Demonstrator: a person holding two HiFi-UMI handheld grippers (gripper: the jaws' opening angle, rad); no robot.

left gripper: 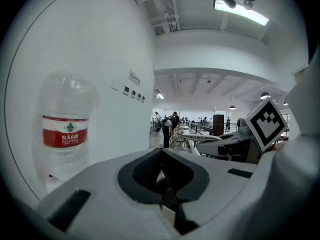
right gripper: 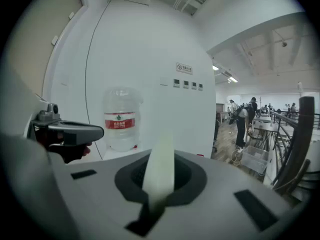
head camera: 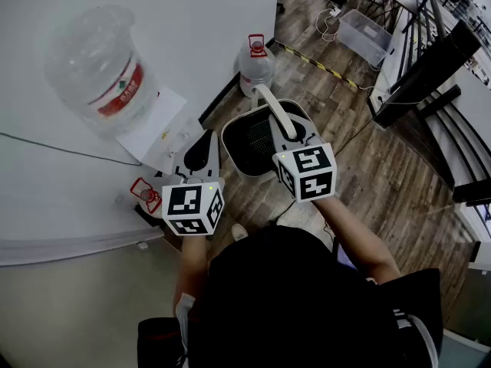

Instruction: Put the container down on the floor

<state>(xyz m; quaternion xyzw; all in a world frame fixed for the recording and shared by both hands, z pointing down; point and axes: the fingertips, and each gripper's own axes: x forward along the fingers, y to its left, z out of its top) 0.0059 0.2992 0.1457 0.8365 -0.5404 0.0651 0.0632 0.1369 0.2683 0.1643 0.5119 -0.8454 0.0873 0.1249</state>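
Item: container [head camera: 257, 140], centre frame, hung by its white handle [right gripper: 159, 176] from right gripper [head camera: 293, 131], jaws clamped on it; apparently clear of floor [head camera: 368, 175]. Idle: left gripper [head camera: 201, 156], jaws together, empty. Risk: thin handle slips; container swings into water bottle [head camera: 255, 66], upper centre.

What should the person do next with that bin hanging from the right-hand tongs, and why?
Probably lower the right tongs straight down, kept shut. They pinch the white handle of the container, which seems to hang above the wooden floor rather than rest on it. Letting go should wait until it sits down.
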